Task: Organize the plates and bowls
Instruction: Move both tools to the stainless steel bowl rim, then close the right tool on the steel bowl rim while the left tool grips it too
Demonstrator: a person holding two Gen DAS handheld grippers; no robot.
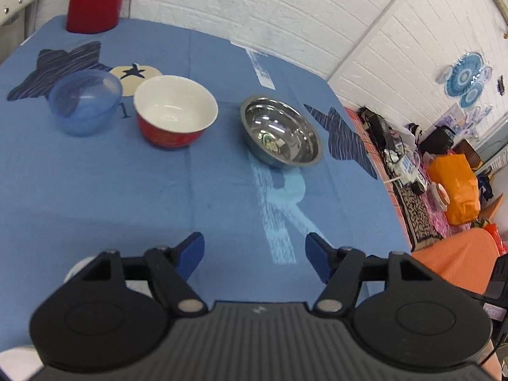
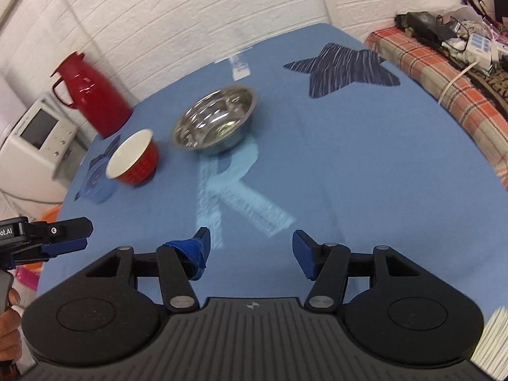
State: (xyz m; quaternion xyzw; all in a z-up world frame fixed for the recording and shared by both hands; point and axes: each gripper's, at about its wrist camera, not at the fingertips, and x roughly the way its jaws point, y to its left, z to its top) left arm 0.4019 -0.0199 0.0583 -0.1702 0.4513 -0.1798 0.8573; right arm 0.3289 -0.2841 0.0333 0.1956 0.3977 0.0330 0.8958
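Note:
Three bowls stand in a row on the blue tablecloth [image 1: 95, 190]. A translucent blue plastic bowl [image 1: 85, 101] is at the left, a red bowl with a white inside [image 1: 175, 111] in the middle, and a steel bowl [image 1: 281, 135] to the right. My left gripper [image 1: 254, 250] is open and holds nothing, well short of the bowls. In the right wrist view the steel bowl [image 2: 216, 120], the red bowl [image 2: 133, 158] and the blue bowl [image 2: 96, 184] sit ahead to the left. My right gripper [image 2: 250, 247] is open with nothing between its fingers. The left gripper [image 2: 63, 238] shows at the left edge.
A red thermos jug [image 1: 95, 0] stands at the table's back left corner, seen also as the jug [image 2: 92, 92]. A white appliance [image 2: 35, 139] sits beyond the table's left edge. A plaid-covered surface [image 2: 444, 70] with cluttered items lies to the right. White brick wall behind.

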